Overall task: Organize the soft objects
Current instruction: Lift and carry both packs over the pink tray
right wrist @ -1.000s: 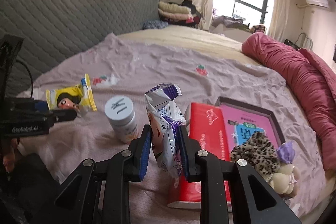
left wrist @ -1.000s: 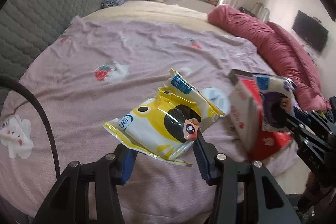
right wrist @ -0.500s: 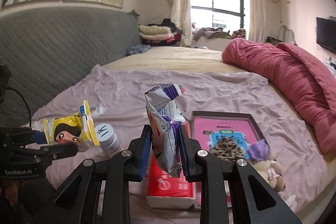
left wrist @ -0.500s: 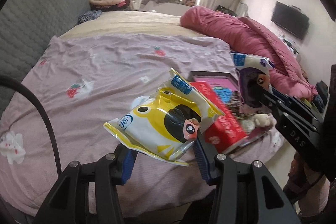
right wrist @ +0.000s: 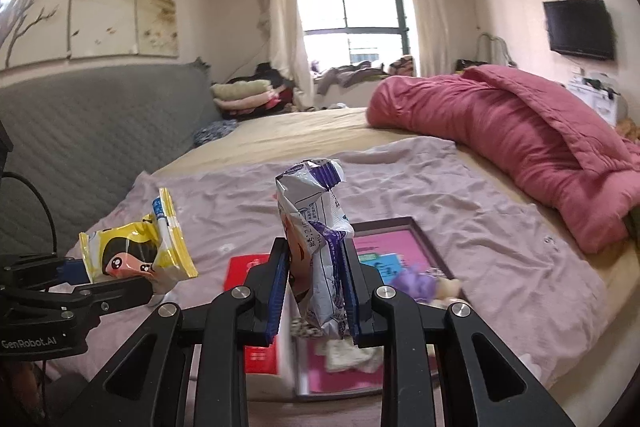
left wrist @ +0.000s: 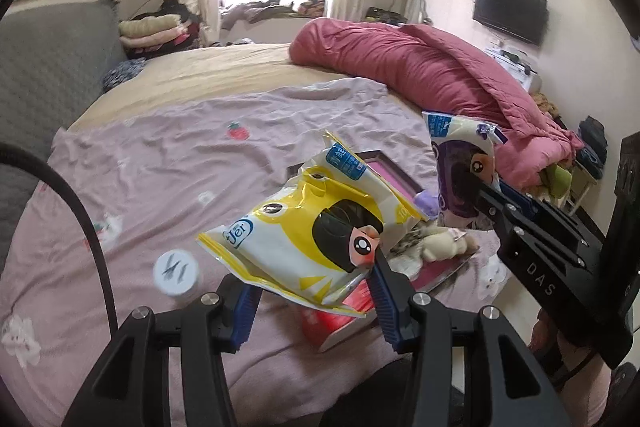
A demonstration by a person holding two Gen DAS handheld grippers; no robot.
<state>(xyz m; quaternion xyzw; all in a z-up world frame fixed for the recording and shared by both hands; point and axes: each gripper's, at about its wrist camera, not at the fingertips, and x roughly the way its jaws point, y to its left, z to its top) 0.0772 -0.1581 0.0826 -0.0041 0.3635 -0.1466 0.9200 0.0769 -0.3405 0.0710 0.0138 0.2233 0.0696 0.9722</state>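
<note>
the left gripper (left wrist: 316, 291) was closed on the lower edge of a yellow snack packet (left wrist: 312, 235), the blue pads pressing its sides at a moderate width; the packet was carried clear of the bed, above the near end of the framed tray (right wrist: 424, 239). the right gripper (right wrist: 316, 291) was closed narrowly on a purple-and-white snack packet (right wrist: 316, 235), held upright with its crimped top uppermost, also in the air over the tray's near end. in the left wrist view the same purple-and-white snack packet (left wrist: 460, 171) showed to the right of the yellow one, the two apart and not touching.

the tray lay on the lilac sheet (right wrist: 400, 187), near its front edge. on or against the tray were a leopard-print item (left wrist: 408, 239), partly hidden, a small cream plush toy (left wrist: 444, 247) and a purple soft item (right wrist: 416, 283). a red box (right wrist: 248, 267) lay just beside the tray's left side. a white-capped bottle (left wrist: 176, 271) stood on the sheet to the left of the tray, well apart from it. a red quilt (right wrist: 520, 131) was heaped beyond the tray's far right.

assessment: both packets were picked up and in transit, neither yet set down. several soft items appeared already gathered at the tray. where the packets were to go could not be told from the views. placing both remained outstanding. crinkly film packets may slip if the grip loosens.
</note>
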